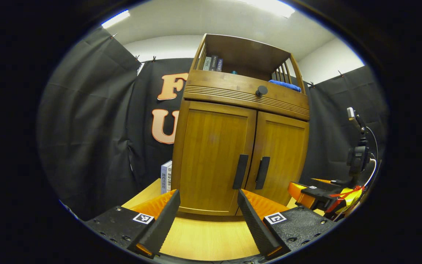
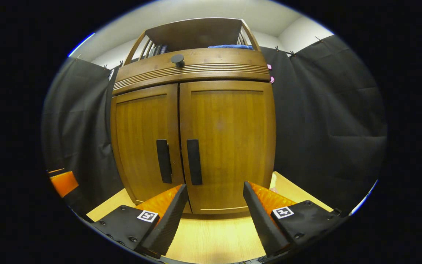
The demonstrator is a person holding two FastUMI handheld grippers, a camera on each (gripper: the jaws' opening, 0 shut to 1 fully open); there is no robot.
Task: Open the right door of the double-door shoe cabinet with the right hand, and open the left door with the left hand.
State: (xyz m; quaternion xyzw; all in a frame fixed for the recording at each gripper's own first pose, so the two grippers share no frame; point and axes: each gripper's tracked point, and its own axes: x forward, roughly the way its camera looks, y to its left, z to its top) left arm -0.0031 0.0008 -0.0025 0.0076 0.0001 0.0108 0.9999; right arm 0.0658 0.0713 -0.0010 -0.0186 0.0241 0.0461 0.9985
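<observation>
A brown wooden shoe cabinet stands on a light wooden table, both doors closed. In the left gripper view its left door [image 1: 213, 157] carries a black vertical handle [image 1: 240, 171], and the right door [image 1: 280, 154] a matching handle [image 1: 262, 172]. My left gripper [image 1: 209, 200] is open, a short way in front of the left door. The right gripper [image 1: 319, 198] appears at the right edge of that view. In the right gripper view the right door [image 2: 233, 146] and its handle [image 2: 194, 161] face my open right gripper [image 2: 214, 190]; the left door's handle [image 2: 164, 161] sits beside it.
A drawer with a round black knob [image 1: 261, 90] tops the doors. Above it, an open shelf holds books [image 1: 213, 63] and a blue cloth [image 1: 285, 85]. A book [image 1: 166, 176] leans at the cabinet's left side. Table [image 1: 203, 238] surface lies under both grippers. Black cloth walls surround the booth.
</observation>
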